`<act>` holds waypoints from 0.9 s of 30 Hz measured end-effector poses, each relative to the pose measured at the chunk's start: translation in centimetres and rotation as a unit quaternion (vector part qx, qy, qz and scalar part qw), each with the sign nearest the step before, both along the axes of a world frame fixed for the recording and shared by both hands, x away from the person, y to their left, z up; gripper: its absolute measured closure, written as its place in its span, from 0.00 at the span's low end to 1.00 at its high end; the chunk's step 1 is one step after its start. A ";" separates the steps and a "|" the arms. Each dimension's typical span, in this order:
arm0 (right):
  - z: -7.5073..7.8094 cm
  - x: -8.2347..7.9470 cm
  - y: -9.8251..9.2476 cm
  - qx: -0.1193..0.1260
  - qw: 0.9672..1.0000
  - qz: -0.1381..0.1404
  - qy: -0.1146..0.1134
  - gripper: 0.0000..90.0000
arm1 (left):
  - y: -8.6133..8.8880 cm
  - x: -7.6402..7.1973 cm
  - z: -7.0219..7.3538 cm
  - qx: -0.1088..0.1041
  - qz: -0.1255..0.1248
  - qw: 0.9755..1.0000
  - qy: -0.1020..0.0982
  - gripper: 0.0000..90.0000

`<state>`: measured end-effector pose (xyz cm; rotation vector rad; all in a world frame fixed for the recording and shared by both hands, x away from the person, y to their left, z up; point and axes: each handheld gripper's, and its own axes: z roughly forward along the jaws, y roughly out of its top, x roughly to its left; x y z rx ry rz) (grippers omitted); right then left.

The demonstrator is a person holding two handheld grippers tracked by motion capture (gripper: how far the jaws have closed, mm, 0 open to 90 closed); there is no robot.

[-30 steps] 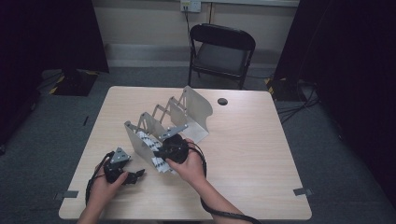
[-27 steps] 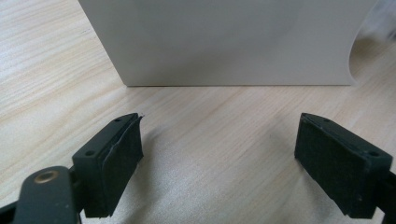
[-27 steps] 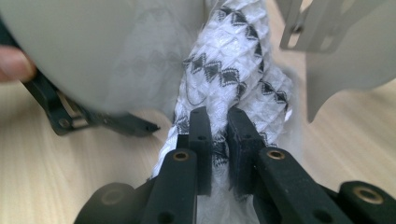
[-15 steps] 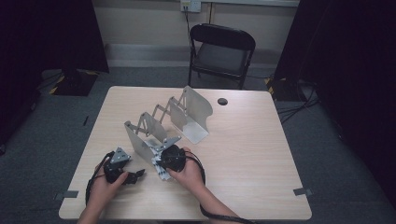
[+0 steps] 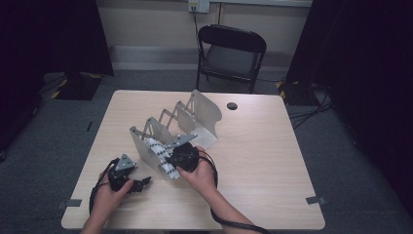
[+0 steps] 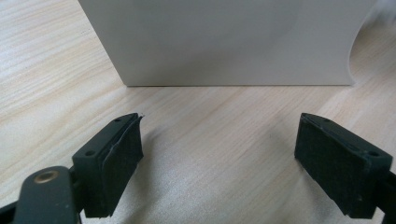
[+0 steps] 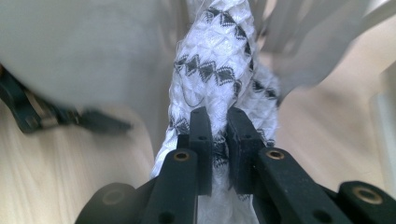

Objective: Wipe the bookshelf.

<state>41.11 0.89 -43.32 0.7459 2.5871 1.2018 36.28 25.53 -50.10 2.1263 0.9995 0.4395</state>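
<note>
The cloth (image 7: 219,70), white with a black diamond pattern, is bunched into a long roll in the near slot of the rack (image 5: 195,109), at the rack's near-left end. In the high view the cloth (image 5: 158,151) runs from up in that slot down toward the near edge of the table (image 5: 272,161), so its long axis lies near-to-far, roughly in line with the right gripper (image 7: 219,123) that holds it.

The right gripper's jaws stand close together with a fold of the cloth pinched between the pads, near the roll's near end; the rest stretches away beyond the fingertips, between the grey dividers. In the high view the right gripper (image 5: 182,156) sits just at the near side of the rack, touching the cloth.

The left gripper (image 5: 139,183) rests low on the table, near-left of the rack, jaws wide apart with nothing between them. Its own view looks across bare wood at the rack's end plate (image 6: 224,42), a short way off.

The right hand is clearly the nearer one. Any pull or push would likely go along the roll's length, between the dividers, which could snag the fabric.
</note>
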 end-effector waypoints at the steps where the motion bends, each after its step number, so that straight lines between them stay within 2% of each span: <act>1: 0.5 0.1 -0.1 0.004 1.000 -0.001 -0.004 0.91 | 0.0 0.0 0.0 -0.001 0.001 1.000 0.000 0.16; 3: 1.8 0.1 -0.2 0.016 1.000 -0.003 -0.015 0.91 | 0.0 0.0 0.0 0.000 0.000 1.000 0.000 0.16; 7: 4.8 0.0 0.0 0.044 0.997 -0.009 -0.058 0.91 | 0.0 0.0 0.0 -0.001 0.001 1.000 0.000 0.16; 10: 5.8 0.3 0.5 0.051 0.997 -0.005 -0.065 0.91 | 0.0 0.0 0.0 -0.001 0.001 1.000 0.001 0.16; 12: 5.8 0.5 1.2 0.048 0.997 0.002 -0.066 0.91 | 0.0 0.0 0.0 -0.001 0.001 1.000 0.001 0.16; 15: 4.8 0.8 2.1 0.040 0.998 0.010 -0.052 0.91 | 0.0 0.0 0.0 -0.001 0.001 1.000 0.000 0.16; 19: 2.4 1.0 2.9 0.024 0.999 0.018 -0.028 0.91 | 0.0 0.0 0.0 -0.001 0.001 1.000 0.001 0.16; 24: -0.1 1.3 2.9 0.007 1.000 0.017 -0.006 0.91 | 0.0 0.0 0.0 -0.001 0.001 1.000 0.001 0.16; 26: -0.4 1.3 2.8 0.005 1.000 0.016 -0.005 0.91 | 0.0 0.0 0.0 -0.001 0.001 1.000 0.001 0.16; 27: -1.1 1.4 2.7 0.000 1.000 0.014 0.002 0.92 | 0.0 0.0 0.0 -0.001 0.001 1.000 0.001 0.16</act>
